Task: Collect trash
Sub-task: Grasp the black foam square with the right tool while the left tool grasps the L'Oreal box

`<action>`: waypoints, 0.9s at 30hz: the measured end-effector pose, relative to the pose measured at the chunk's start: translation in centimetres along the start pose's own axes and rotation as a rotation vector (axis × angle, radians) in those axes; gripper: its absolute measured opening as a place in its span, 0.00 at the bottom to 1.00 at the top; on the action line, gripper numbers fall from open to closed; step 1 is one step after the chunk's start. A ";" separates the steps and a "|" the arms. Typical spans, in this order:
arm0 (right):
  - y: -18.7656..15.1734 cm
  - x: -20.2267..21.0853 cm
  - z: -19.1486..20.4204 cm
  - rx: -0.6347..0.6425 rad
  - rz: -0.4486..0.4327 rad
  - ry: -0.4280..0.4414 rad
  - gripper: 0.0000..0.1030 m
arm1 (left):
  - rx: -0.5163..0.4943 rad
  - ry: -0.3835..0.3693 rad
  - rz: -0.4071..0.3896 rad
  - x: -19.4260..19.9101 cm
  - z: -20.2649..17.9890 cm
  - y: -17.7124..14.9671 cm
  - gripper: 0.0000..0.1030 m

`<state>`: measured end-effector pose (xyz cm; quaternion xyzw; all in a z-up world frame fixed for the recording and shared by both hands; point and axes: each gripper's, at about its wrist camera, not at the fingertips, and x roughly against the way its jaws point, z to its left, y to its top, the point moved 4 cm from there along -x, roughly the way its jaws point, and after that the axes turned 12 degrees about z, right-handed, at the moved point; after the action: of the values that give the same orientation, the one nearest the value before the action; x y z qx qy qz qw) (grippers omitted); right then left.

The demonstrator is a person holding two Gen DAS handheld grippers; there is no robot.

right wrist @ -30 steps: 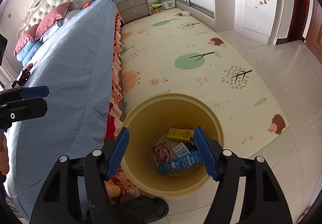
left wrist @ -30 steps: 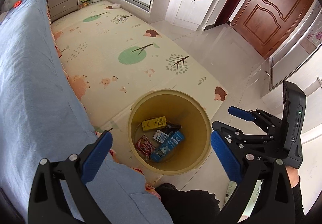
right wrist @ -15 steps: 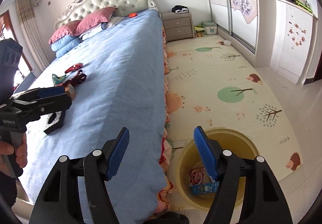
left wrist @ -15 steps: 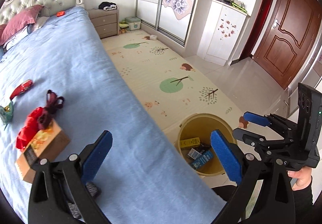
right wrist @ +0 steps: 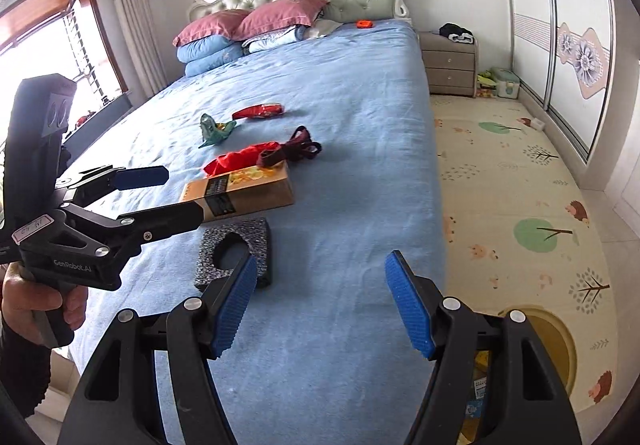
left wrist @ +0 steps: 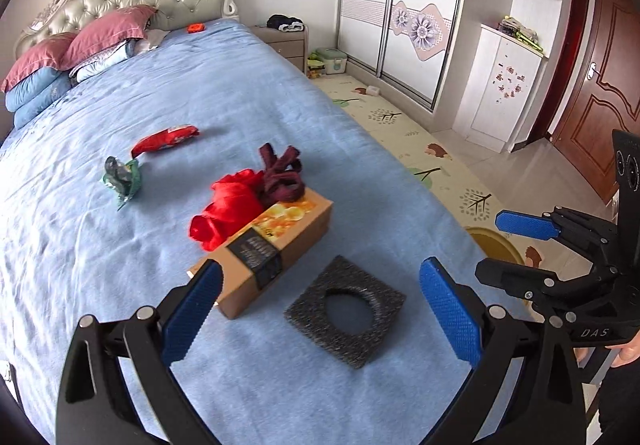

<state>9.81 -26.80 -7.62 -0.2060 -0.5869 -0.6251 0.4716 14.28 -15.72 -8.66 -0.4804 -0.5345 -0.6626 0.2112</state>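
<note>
Left wrist: blue bed (left wrist: 248,93) beside patterned floor mat (left wrist: 404,125).

I'm looking along my left gripper (left wrist: 320,305): black angular frame, blue knurled pads (left wrist: 450,311), silver rivets at the pivots. My right gripper (right wrist: 322,303) is built the same way. On the left unit's body I read "GenRobot.AI" and a small white label; the right one says "DAS". A dark ribbed sleeve (right wrist: 22,373) covers my wrist.
</note>
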 end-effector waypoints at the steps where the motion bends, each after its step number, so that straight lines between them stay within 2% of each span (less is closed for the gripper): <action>1: 0.3 -0.6 0.7 0.010 0.006 0.004 0.63 | 0.003 0.013 0.001 0.0 0.8 -0.2 0.96; 6: 1.2 -3.2 2.4 0.030 0.046 0.034 0.62 | 0.012 0.057 0.002 -0.7 3.8 -1.4 0.96; 9: 1.4 -4.5 2.6 0.017 0.074 0.048 0.62 | 0.016 0.025 0.015 -1.4 5.2 -1.8 0.96; 11: 1.9 -5.7 3.0 0.023 0.095 0.044 0.61 | 0.002 -0.029 0.028 -1.7 5.9 -2.1 0.96; 16: 2.7 -8.4 3.4 0.044 0.145 0.024 0.59 | -0.014 -0.019 0.040 -2.6 7.5 -1.9 0.96; 18: 2.8 -9.5 3.2 0.041 0.170 0.020 0.53 | -0.027 -0.025 0.050 -3.2 7.7 -1.7 0.96; 19: 2.8 -10.1 3.3 0.037 0.185 0.022 0.46 | -0.036 -0.023 0.055 -3.5 7.7 -1.7 0.96; 22: 2.7 -10.7 3.4 0.061 0.191 -0.007 0.40 | -0.058 -0.027 0.070 -4.5 7.7 -1.3 0.96; 24: 2.7 -10.5 3.5 0.082 0.187 -0.029 0.24 | -0.063 -0.036 0.083 -5.3 7.6 -1.1 0.96; 27: 2.7 -10.2 3.2 0.078 0.186 -0.021 0.24 | -0.066 -0.050 0.108 -6.6 7.7 -0.4 0.96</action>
<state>15.88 -19.89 -13.67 -0.2476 -0.5942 -0.5529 0.5290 20.14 -10.14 -14.83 -0.5317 -0.4908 -0.6552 0.2172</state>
